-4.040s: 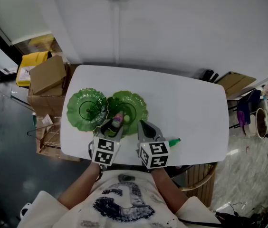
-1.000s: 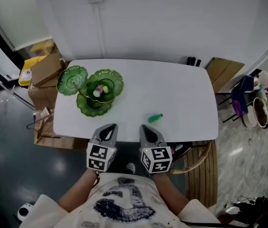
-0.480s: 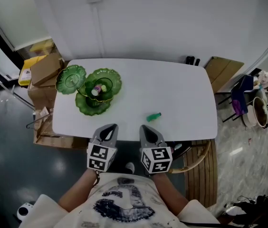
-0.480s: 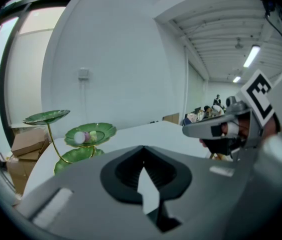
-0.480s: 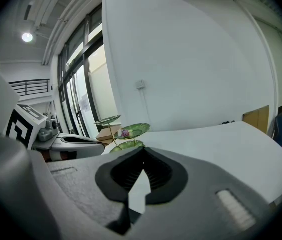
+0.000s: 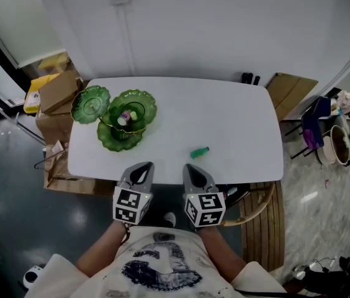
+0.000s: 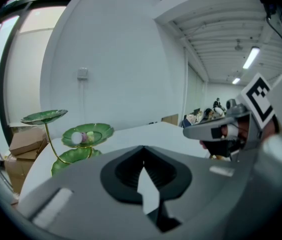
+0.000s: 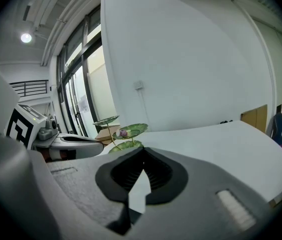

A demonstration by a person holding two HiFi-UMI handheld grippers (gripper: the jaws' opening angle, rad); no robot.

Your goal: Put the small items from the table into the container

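Green plastic, I'm guessing — one small item is lying on the table, well apart from the tiered dish. I'm holding the left gripper and right gripper pressed together, empty. Reaching in without spreading the jaws is risking knocking it rolling off the edge.

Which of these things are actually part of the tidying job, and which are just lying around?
Part of the job: green tiered dish stand; small items in its middle dish; green item on the white table; left tongs and right tongs, both shut, empty.
Just lying about: cardboard boxes; wooden chair.
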